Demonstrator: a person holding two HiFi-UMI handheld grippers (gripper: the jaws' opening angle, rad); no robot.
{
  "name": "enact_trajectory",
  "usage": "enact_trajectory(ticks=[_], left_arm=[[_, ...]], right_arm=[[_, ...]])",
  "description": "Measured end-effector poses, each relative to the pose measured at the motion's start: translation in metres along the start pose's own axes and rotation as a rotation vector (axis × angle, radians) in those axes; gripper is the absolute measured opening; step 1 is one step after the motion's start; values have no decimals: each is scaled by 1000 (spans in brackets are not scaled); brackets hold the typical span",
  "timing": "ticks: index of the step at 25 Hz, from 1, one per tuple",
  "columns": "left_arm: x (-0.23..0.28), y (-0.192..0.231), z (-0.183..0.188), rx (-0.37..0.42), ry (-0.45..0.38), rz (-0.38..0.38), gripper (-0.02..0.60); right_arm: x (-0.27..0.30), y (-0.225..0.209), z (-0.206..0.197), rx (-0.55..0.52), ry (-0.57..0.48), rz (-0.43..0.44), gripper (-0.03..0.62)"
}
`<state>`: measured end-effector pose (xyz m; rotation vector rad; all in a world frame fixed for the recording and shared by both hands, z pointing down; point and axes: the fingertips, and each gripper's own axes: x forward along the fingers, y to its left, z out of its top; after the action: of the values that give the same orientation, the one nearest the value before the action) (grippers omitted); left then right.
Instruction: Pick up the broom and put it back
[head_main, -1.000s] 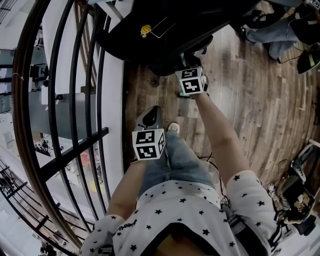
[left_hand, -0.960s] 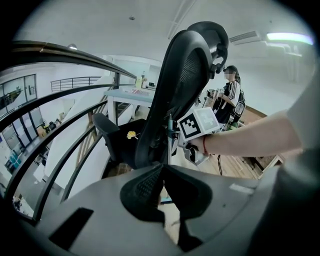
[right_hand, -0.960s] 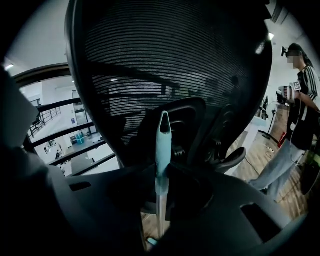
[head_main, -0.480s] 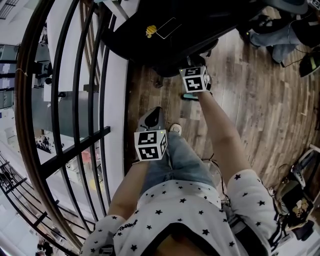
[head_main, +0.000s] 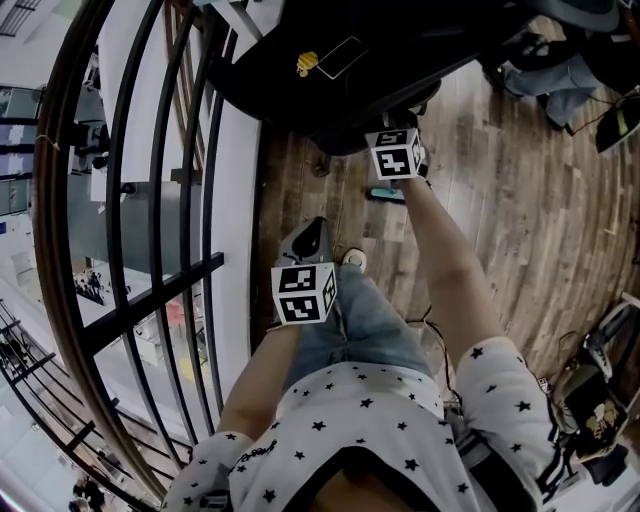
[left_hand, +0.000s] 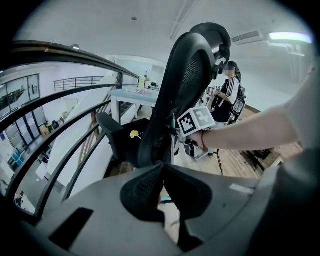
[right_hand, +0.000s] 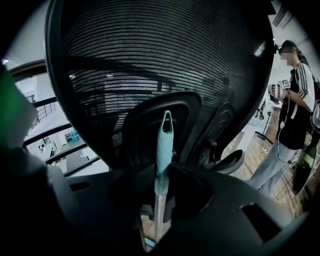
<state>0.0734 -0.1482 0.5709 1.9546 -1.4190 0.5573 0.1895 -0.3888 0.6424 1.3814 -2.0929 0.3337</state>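
The broom's handle (right_hand: 159, 200) stands upright between my right gripper's (right_hand: 161, 172) jaws, and its teal end (right_hand: 164, 142) with a hang hole rises above them. The jaws are shut on it. In the head view, the right gripper (head_main: 397, 155) is held out beside the black office chair (head_main: 340, 80), and a teal bit of the broom's head (head_main: 385, 194) shows on the wooden floor below it. My left gripper (head_main: 305, 240) hangs near my leg, shut, with nothing in it; the left gripper view shows its jaws (left_hand: 163, 167) meeting at the tips.
The chair's mesh back (right_hand: 165, 65) fills the right gripper view, close in front. A black metal railing (head_main: 150, 200) runs along the left over a drop. A person (right_hand: 292, 100) stands at the right. Cables and gear (head_main: 590, 390) lie on the floor at the lower right.
My right gripper and the broom have shifted slightly to the right, along the chair, in the head view. The left gripper has stayed where it was.
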Motion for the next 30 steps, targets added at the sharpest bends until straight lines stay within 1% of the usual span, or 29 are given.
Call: enact_trajectory(ticks=[6, 10, 12, 24, 30], left_arm=[[-1, 0, 2, 0, -2, 3, 11], [-3, 0, 3, 2, -3, 0, 11], [-4, -2, 3, 4, -3, -2, 11], [-16, -16, 1, 16, -16, -23, 11], [-27, -23, 1, 32, -24, -44, 11]], right_arm=[[2, -4, 2, 12, -1, -1, 89], [-1, -4, 4, 33, -14, 2, 113], [-4, -4, 6, 45, -21, 10, 136], [-34, -1, 3, 57, -34, 4, 137], [-56, 0, -4, 84, -20, -20, 123]])
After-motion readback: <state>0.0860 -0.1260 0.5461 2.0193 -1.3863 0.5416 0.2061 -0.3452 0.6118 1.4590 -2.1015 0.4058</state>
